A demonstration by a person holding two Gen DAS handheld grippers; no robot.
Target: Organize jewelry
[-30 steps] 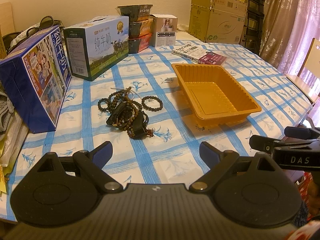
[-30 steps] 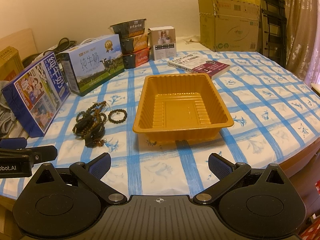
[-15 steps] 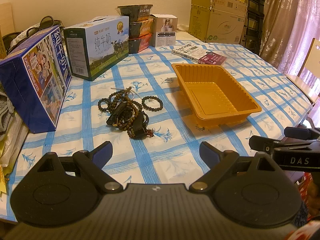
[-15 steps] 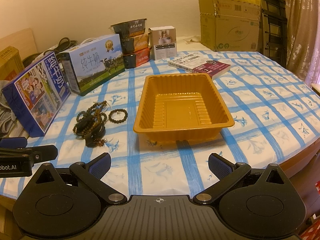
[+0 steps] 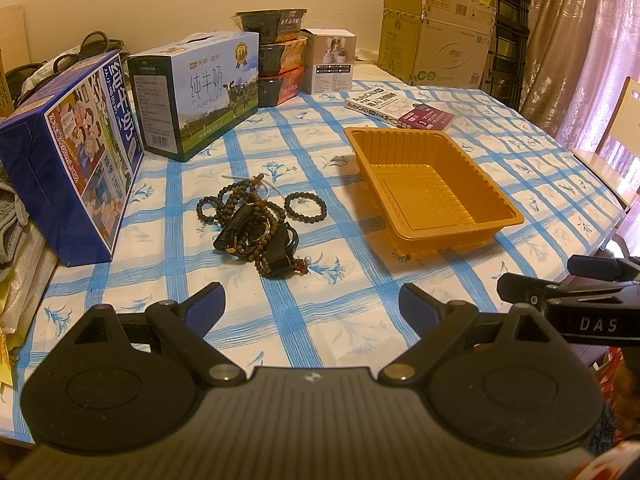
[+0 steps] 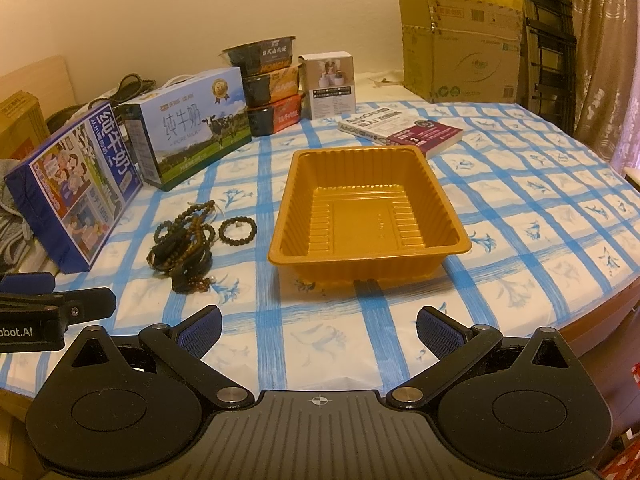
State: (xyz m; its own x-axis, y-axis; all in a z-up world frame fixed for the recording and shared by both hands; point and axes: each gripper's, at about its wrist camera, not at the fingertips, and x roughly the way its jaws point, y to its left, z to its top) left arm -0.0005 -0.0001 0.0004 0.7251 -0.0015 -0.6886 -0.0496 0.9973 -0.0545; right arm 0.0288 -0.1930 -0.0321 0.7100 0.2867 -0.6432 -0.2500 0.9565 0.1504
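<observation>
left wrist view: the left gripper [image 5: 312,300] hangs with jaws spread and empty at the counter's near edge; the bead pile [image 5: 252,226] lies straight ahead, just left of its centre line, running away from the jaws, the orange tray [image 5: 496,196] off to its right.

right wrist view: the right gripper [image 6: 318,330] is also spread and empty, facing the tray [image 6: 280,236]; the beads [image 6: 186,240] lie well to its left, so the left gripper looks nearer.

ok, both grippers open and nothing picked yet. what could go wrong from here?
1. The tangled pile of brown bead strands may lift as one clump, dragging the black watch-like piece along.
2. The separate small dark bead bracelet lies flat on the checked tablecloth, so the left gripper could pinch cloth.
3. The light orange plastic tray could slide if the right gripper bumps it.
</observation>
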